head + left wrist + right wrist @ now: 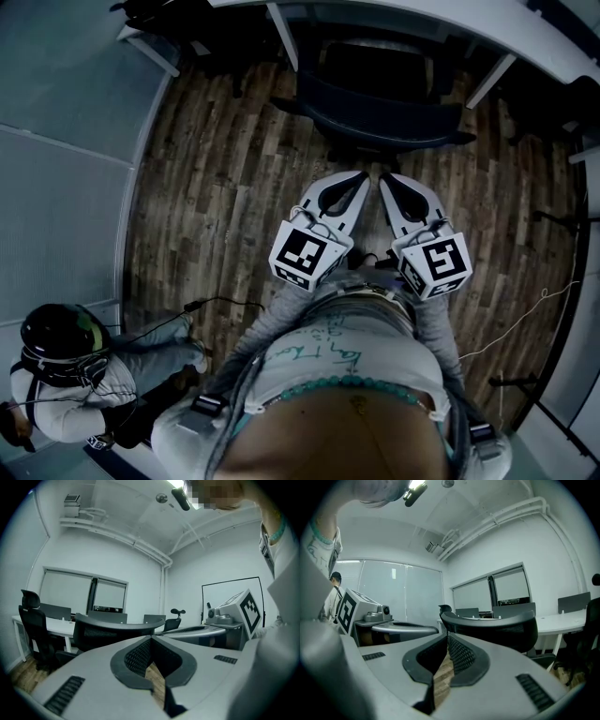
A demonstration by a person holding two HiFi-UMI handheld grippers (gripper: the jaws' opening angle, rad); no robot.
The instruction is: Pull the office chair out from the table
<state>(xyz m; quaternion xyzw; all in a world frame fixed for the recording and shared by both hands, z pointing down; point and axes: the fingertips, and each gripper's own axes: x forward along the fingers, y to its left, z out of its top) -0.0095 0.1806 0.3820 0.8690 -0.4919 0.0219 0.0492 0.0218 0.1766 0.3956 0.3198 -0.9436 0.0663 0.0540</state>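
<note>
Office chair [375, 114] with curved black mesh back stands near left claw [360, 176] and right claw [387, 179], both closed, empty.

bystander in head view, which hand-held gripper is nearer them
Left. The left hand-held gripper is up and right of the bystander; the right hand-held gripper lies farther right.

The person's two forearms [265, 323] reach forward from the waist, close together and bent slightly inward. The left gripper [360, 178] and the right gripper [385, 180] are held side by side and point ahead, roughly level. Their tips lie close to each other while the rear ends spread apart - a narrow V. The left marker cube [308, 252] and the right marker cube [433, 263] sit at the rear ends. Both pairs of jaws are closed - nothing is between them.
</note>
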